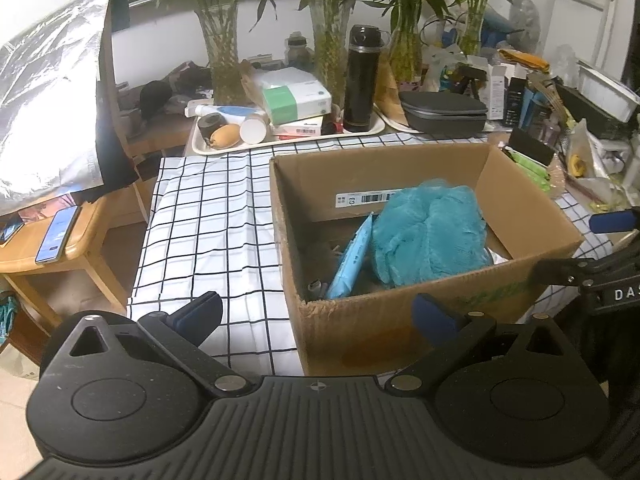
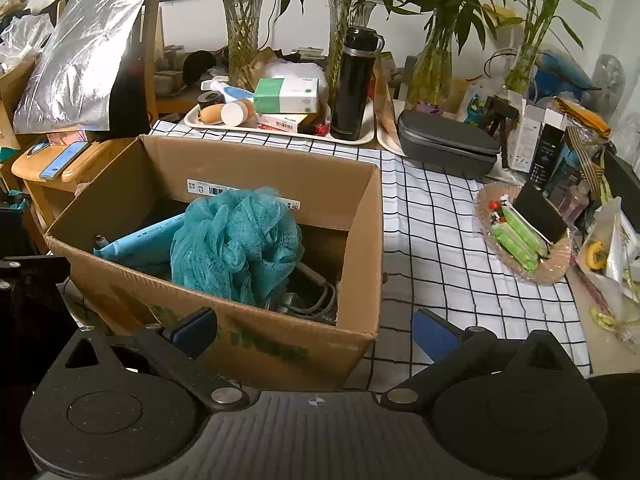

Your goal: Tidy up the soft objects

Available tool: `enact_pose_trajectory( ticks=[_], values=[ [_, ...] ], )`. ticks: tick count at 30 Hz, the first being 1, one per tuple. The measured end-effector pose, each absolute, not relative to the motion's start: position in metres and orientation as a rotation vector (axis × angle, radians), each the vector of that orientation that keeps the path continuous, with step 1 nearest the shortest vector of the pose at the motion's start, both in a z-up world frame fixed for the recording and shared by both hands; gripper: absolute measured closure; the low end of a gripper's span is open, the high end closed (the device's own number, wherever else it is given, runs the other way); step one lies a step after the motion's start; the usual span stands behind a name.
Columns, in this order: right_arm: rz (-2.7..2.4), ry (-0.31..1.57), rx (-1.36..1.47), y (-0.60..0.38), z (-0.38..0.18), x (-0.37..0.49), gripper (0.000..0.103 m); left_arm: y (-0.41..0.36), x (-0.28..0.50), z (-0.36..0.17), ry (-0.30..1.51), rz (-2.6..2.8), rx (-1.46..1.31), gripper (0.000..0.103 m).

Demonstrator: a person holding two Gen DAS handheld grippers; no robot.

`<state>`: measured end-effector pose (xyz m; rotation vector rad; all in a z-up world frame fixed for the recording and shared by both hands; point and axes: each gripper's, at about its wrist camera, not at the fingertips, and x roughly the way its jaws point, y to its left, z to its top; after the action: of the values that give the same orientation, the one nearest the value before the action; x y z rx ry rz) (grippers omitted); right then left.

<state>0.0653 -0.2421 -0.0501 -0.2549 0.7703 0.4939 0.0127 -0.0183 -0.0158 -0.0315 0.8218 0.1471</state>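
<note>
Left wrist view: left gripper (image 1: 316,316) spread wide, blue pads holding nothing, poised just short of the cardboard box (image 1: 400,320) near wall. Right gripper (image 2: 314,332) likewise wide apart and empty, at the box's near right corner.

Inside the box: teal mesh bath pouf (image 1: 430,232) on top, light-blue soft pack (image 1: 352,258) leaning beside it on the left, grey cable (image 2: 316,300) at the bottom right. Box sits on the checked tablecloth (image 1: 208,216).

Judgement: soft items appear already boxed. If the pouf needs resettling, close gently on its bulk from above, clear of the cable, so the mesh does not snag.

Legible text: barcode label (image 1: 370,198) on the inner back wall reads "C3"; "DAS" shows on the right gripper body at frame edge. Green print on the box front is too blurred to read.
</note>
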Motion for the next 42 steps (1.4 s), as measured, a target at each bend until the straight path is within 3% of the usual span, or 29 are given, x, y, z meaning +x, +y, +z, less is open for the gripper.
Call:
enact_pose_trajectory(
  ticks=[42],
  values=[
    [0.491, 0.781, -0.202, -0.2471, -0.0502, 0.0704, 0.0, -0.0221, 0.0184, -0.0139, 0.848, 0.174, -0.034, 0.0]
  ],
)
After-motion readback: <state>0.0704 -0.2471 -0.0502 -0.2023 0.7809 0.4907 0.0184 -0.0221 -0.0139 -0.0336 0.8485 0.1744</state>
